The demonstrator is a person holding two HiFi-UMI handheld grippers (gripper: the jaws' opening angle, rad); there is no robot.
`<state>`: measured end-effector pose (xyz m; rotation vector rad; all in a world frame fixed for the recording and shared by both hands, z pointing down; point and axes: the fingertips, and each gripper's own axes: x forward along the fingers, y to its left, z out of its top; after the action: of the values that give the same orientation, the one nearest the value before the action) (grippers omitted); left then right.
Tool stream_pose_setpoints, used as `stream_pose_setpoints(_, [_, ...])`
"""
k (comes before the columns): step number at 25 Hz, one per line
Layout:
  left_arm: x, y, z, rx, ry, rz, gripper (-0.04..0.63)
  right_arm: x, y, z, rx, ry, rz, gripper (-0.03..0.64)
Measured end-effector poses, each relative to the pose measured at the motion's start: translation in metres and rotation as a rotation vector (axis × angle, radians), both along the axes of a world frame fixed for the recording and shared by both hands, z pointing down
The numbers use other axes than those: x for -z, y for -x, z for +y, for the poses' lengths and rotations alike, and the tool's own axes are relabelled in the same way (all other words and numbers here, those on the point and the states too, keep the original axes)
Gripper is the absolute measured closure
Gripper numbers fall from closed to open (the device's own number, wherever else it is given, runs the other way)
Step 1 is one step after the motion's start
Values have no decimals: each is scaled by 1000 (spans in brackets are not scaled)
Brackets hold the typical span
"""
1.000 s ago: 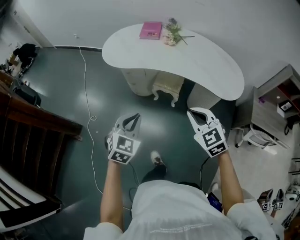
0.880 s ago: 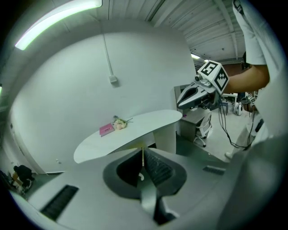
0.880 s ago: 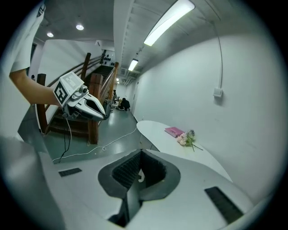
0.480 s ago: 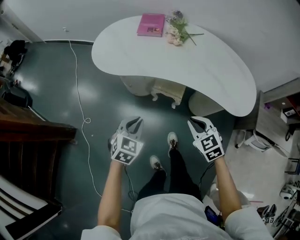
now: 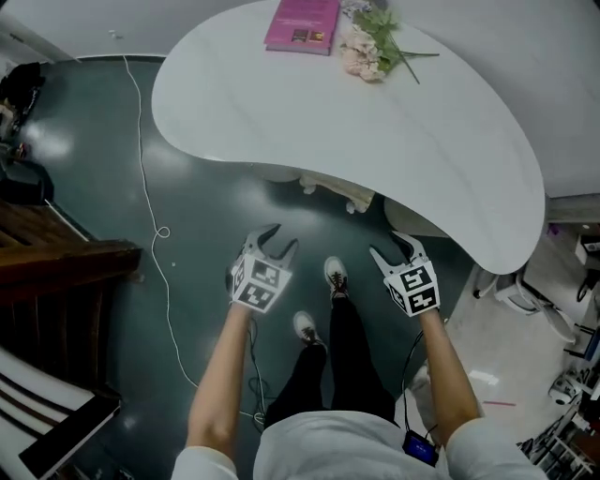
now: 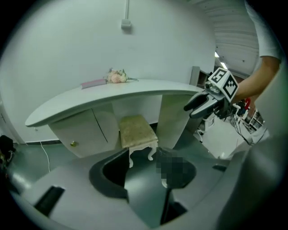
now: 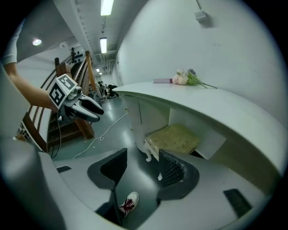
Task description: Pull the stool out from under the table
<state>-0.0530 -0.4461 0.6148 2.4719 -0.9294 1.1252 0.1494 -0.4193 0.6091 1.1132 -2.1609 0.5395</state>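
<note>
The stool stands tucked under the white curved table (image 5: 441, 141); in the head view only its pale carved legs (image 5: 354, 199) show below the table edge. Its beige cushioned seat (image 6: 136, 130) faces the left gripper view, and the seat (image 7: 174, 138) also shows in the right gripper view. My left gripper (image 5: 278, 240) and right gripper (image 5: 391, 246) hover side by side over the floor, short of the stool and apart from it. Both sets of jaws are opening with nothing between them. The left gripper (image 6: 146, 167) and right gripper (image 7: 141, 170) both point at the stool.
A pink book (image 5: 302, 23) and a bunch of flowers (image 5: 373, 42) lie on the tabletop. A white cable (image 5: 148, 187) runs across the dark floor at left, beside dark wooden furniture (image 5: 56, 272). The person's shoes (image 5: 335, 276) stand between the grippers. White furniture (image 5: 525, 292) stands at right.
The person has stepped closer to the table, which now fills more of the head view. Both grippers moved forward with them and went from shut to open.
</note>
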Motion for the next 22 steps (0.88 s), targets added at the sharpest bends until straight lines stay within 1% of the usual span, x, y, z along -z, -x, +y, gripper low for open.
stream_pose_setpoints(2, [-28, -1, -19, 24, 21, -3, 407, -28, -7, -12, -23, 19, 10, 399])
stream_pose_setpoints(5, [-68, -2, -42, 60, 53, 2, 405, -68, -11, -29, -16, 31, 35, 394])
stream_pose_setpoints(8, [-108, -3, -58, 70, 75, 5, 402, -105, -12, -46, -22, 26, 34, 388])
stream_pose_setpoints(12, [-153, -4, -70, 68, 61, 22, 400, -149, -12, -60, -29, -6, 59, 377])
stream_pose_setpoints(14, [-176, -2, -77, 64, 47, 23, 396, -173, -11, -63, -48, -12, 52, 366])
stream_pose_setpoints(17, [-217, 2, -93, 75, 21, -1, 370, -210, -11, -67, -103, -2, 15, 347])
stream_pose_setpoints(19, [-241, 1, -103, 95, 18, 17, 353, -234, -14, -71, -126, 5, 9, 339])
stream_pose_setpoints(22, [-279, -6, -118, 109, 27, 37, 336, -276, -23, -78, -142, 18, 29, 334])
